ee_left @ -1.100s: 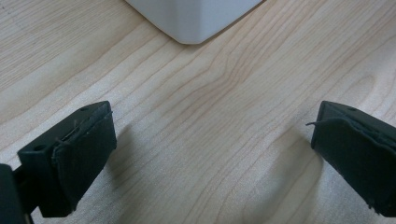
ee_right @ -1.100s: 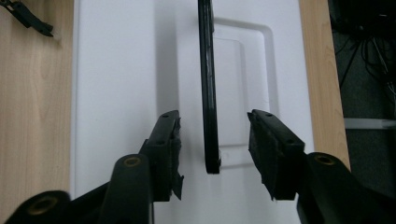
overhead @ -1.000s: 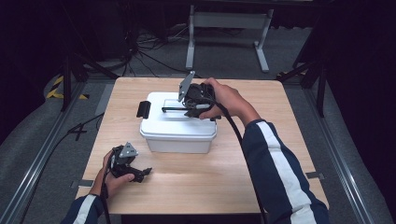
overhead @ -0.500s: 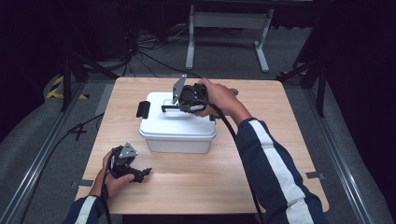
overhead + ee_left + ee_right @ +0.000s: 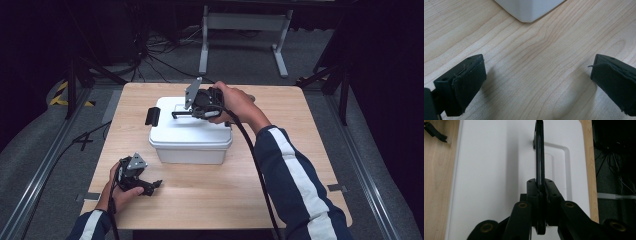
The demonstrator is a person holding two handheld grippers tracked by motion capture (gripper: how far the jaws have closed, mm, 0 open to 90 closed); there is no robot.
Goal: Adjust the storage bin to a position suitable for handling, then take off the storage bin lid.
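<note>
In the high view, the white box is seen at the middle of the table, its lid on. The right gripper has been carried a little toward the left across the lid over the last second, and the black handle is now raised off the lid in its grip. A black latch stands open on the box's left end. The left gripper is rested on the table near the box's front left corner, as before.

In the left gripper view, the jaws are spread wide over bare wood, with nothing between them; a corner of the box is seen ahead.

In the right gripper view, the jaws are pressed on the handle, which stands upright and edge-on above the lid.

With the handle swung up and held, the lid or the whole box is judged ready to be lifted.
</note>
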